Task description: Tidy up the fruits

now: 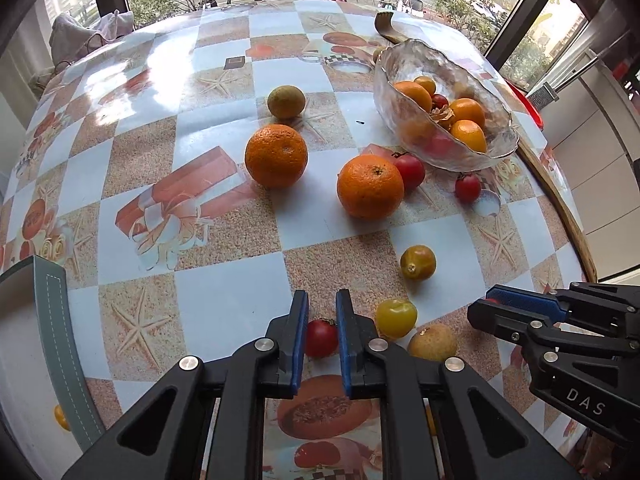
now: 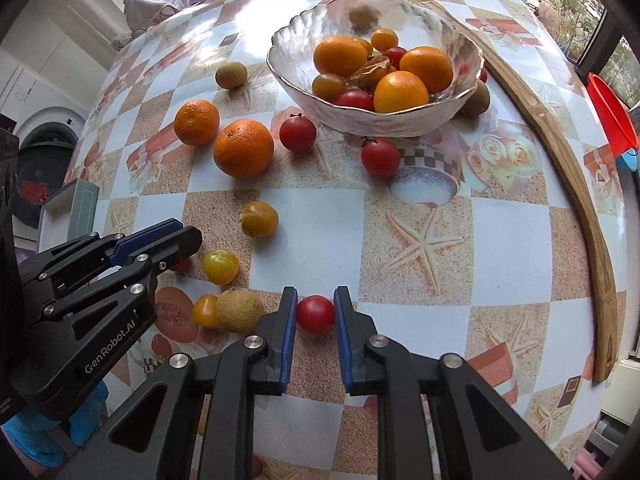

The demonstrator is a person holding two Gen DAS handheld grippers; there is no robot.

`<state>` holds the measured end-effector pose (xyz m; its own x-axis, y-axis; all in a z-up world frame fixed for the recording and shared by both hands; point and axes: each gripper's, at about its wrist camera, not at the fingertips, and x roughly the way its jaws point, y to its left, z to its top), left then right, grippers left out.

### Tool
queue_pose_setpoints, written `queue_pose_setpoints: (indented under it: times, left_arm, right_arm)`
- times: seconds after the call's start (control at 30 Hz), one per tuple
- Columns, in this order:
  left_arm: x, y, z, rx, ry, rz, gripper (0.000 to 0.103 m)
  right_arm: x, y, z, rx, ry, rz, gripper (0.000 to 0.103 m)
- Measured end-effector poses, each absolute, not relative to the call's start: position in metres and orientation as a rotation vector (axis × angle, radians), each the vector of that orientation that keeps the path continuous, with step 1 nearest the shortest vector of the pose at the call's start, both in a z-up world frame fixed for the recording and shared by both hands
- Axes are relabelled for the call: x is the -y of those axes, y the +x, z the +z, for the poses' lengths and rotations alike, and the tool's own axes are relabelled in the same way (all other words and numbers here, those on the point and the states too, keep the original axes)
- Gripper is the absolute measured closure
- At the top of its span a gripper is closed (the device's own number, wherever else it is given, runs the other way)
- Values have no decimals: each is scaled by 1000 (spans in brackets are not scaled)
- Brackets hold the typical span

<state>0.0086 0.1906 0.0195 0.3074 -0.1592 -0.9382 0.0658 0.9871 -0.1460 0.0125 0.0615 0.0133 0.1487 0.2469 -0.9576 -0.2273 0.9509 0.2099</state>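
Tomatoes are your risk here: both fingers are clenched on small, soft, round fruit low over the worktop (image 2: 420, 208). Your left gripper (image 1: 322, 308) pinches a red tomato (image 1: 320, 338) near the pads' lower part; squeeze harder and the skin may split, ease off and it may roll toward the yellow tomato (image 1: 396, 317) just beside it. Your right gripper (image 2: 315, 304) clamps another red one (image 2: 316, 314) close to the fingertips, so a quick lift could pop it out forward. The bowl (image 2: 288, 76) stands well beyond, already heaped; drop from high up and fruit may bounce over its rim.
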Motion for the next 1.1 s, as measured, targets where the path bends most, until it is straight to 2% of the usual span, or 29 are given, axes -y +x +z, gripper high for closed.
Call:
queue_pose_setpoints:
  times: [0.4, 0.47, 0.5, 0.53, 0.97, 1.03, 1.07, 1.1]
  left_arm:
    - [-192, -3, 23, -1248, -71, -117, 87]
    - [-195, -5, 23, -1265, -81, -117, 72]
    - [-196, -6, 23, -1269, -74, -108, 43]
    - [-198, -9, 25, -1254, -62, -92, 27]
    - [-186, -11, 19, -1272, 28, -80, 29]
    - [-182, -9, 13, -1291, 42, -74, 53]
    - [-181, -10, 14, -1281, 41, -72, 54]
    - [-180, -9, 14, -1279, 36, -77, 67]
  right_arm:
    - [-33, -7, 22, -1392, 128, 327, 83]
    - [-32, -10, 22, -1391, 139, 330, 83]
    - [-30, -11, 22, -1392, 145, 331, 83]
    - [-29, -12, 22, -1393, 150, 332, 83]
    - [-22, -19, 26, -1402, 167, 355, 83]
    - [-22, -20, 26, -1403, 166, 355, 83]
    - [-22, -20, 26, -1404, 167, 355, 83]
    - [-22, -21, 26, -1404, 168, 355, 83]
